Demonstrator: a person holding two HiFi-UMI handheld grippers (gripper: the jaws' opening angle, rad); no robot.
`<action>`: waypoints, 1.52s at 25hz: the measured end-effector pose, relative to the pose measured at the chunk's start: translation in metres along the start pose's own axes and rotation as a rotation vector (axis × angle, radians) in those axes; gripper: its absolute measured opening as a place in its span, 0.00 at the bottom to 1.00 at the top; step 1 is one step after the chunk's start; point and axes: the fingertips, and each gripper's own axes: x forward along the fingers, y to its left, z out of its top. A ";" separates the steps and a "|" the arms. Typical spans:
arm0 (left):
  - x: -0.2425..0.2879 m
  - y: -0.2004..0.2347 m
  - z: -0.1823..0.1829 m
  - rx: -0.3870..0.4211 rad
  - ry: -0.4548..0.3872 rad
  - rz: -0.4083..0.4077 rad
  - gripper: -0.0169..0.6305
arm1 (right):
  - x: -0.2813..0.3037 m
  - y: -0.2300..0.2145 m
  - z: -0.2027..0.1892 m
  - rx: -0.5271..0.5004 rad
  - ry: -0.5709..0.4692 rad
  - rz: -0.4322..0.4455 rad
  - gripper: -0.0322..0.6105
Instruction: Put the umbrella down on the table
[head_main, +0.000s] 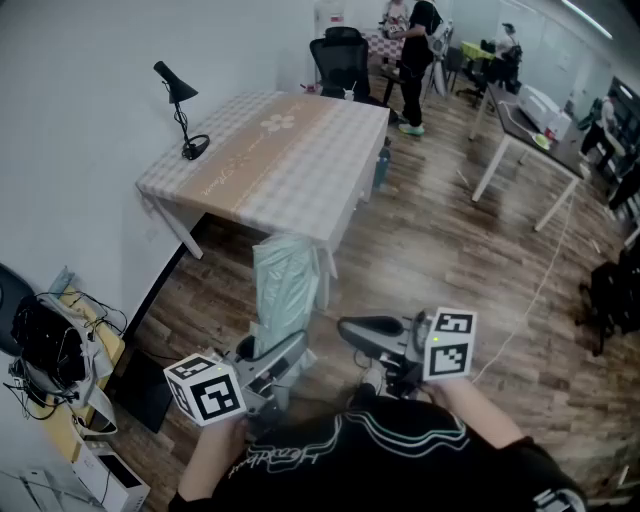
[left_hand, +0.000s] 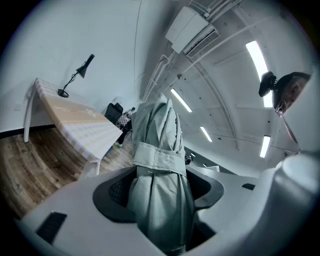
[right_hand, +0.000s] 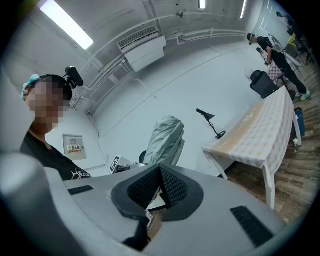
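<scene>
A folded pale green umbrella (head_main: 284, 283) stands upright in front of me, short of the table's near corner. My left gripper (head_main: 272, 368) is shut on its lower part; in the left gripper view the dark pads press on both sides of the umbrella (left_hand: 158, 145) just below its strap. My right gripper (head_main: 362, 328) hangs to the right of the umbrella, apart from it, its ribbed pads meeting with nothing between them (right_hand: 160, 184). The umbrella (right_hand: 165, 140) shows behind those pads. The table (head_main: 300, 170) has a checked cloth with a tan stripe.
A black desk lamp (head_main: 181, 108) stands on the table's left edge. A bottle (head_main: 382, 162) sits on the floor by the far right leg. Office chair (head_main: 341, 60), people and white desks (head_main: 525, 130) are beyond. Bags and cables (head_main: 45, 345) clutter the left wall.
</scene>
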 end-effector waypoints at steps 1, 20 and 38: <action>-0.001 0.000 0.000 -0.001 0.000 -0.001 0.44 | 0.001 0.001 0.000 -0.001 0.001 -0.001 0.07; 0.017 0.013 0.013 0.012 -0.005 0.014 0.44 | 0.004 -0.022 0.016 -0.014 0.015 -0.028 0.07; 0.120 0.062 0.035 -0.063 0.029 0.076 0.44 | -0.023 -0.136 0.058 0.105 -0.007 -0.015 0.07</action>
